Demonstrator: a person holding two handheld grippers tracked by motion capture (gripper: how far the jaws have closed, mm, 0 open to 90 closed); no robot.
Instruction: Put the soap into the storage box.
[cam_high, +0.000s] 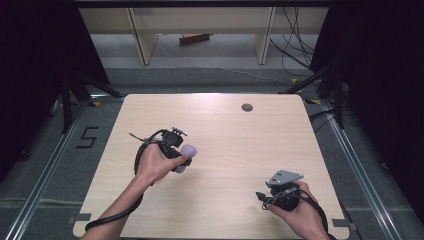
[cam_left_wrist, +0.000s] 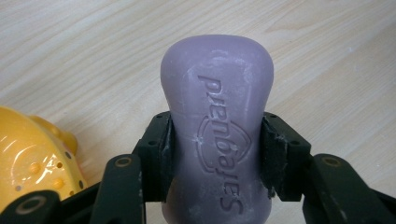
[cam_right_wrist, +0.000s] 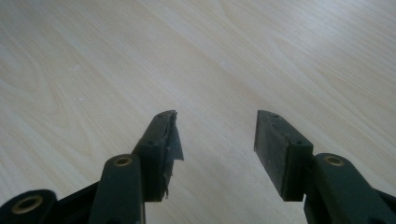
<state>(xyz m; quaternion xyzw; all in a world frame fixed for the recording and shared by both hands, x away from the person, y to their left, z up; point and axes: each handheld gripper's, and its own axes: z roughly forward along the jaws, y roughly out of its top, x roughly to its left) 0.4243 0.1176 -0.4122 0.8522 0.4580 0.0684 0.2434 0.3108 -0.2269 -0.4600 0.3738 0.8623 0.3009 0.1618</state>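
On the wooden table (cam_high: 225, 140) we see a glossy yellow object (cam_left_wrist: 32, 158) cut off at the frame edge, too partial to identify. Our left gripper (cam_left_wrist: 215, 140) pinches a purple soap bar (cam_left_wrist: 217, 121), embossed "Safeguard", just above the tabletop; our right gripper (cam_right_wrist: 215, 140) is spread, holding nothing.

Left gripper (cam_high: 181, 155), left of centre in the high view: black body, a black cable looping off it and trailing along the forearm to the bottom edge; small grey fitting on top. Right gripper (cam_high: 281, 192), lower right of frame: black body topped by a grey three-cornered plate, black cable curling round the hand. Both forearms bare, no sleeves in frame. In the right gripper view, lower half: two black jaws with flat rectangular pads (cam_right_wrist: 274, 149), small screw holes along the edges, brass-coloured pivot pins on the links; the left pad's facing is ragged and peeling.
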